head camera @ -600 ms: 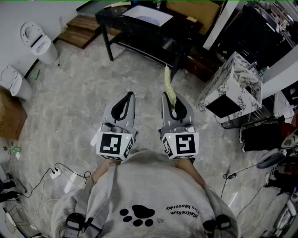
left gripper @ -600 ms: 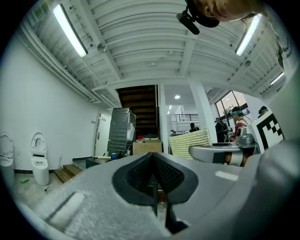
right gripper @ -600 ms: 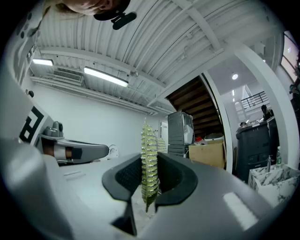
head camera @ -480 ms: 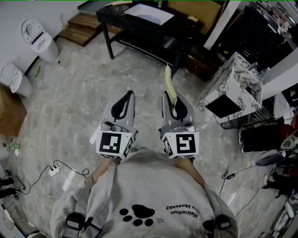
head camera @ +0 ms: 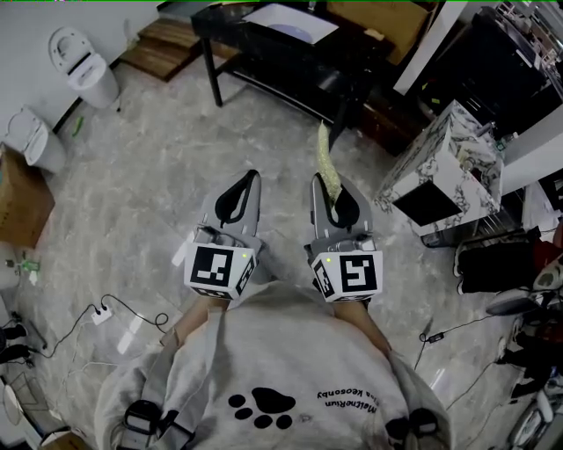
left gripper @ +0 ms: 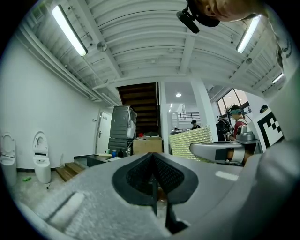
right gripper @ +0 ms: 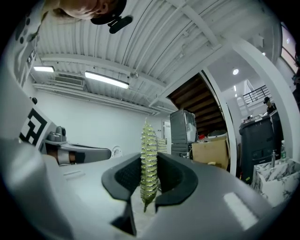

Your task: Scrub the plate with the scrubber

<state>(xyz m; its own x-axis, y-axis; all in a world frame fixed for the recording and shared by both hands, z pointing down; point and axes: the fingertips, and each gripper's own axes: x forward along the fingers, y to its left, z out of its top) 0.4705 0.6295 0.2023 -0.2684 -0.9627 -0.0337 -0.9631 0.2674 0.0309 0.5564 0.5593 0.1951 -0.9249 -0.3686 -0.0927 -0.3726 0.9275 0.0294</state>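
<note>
My right gripper (head camera: 325,183) is held level in front of the person's chest. It is shut on a thin yellow-green scrubber (head camera: 325,156) that sticks out forward past its jaws. In the right gripper view the scrubber (right gripper: 148,154) stands edge-on, pinched between the dark pads of the gripper (right gripper: 149,171). My left gripper (head camera: 250,178) is level beside it, a hand's width to the left. Its jaws (left gripper: 153,161) are shut with nothing between them. A white flat thing, perhaps the plate (head camera: 290,19), lies on the black table (head camera: 264,61) far ahead.
Two white toilets (head camera: 84,66) (head camera: 31,141) stand at the left wall. Wooden steps (head camera: 167,48) lie beside the table. A marble-patterned box (head camera: 444,167) stands at the right, a cardboard box (head camera: 22,206) at the left edge. Cables (head camera: 106,312) run across the stone floor.
The table and floor have slid slightly up in the head view. Both grippers keep the same pose, the right one still shut on the scrubber.
</note>
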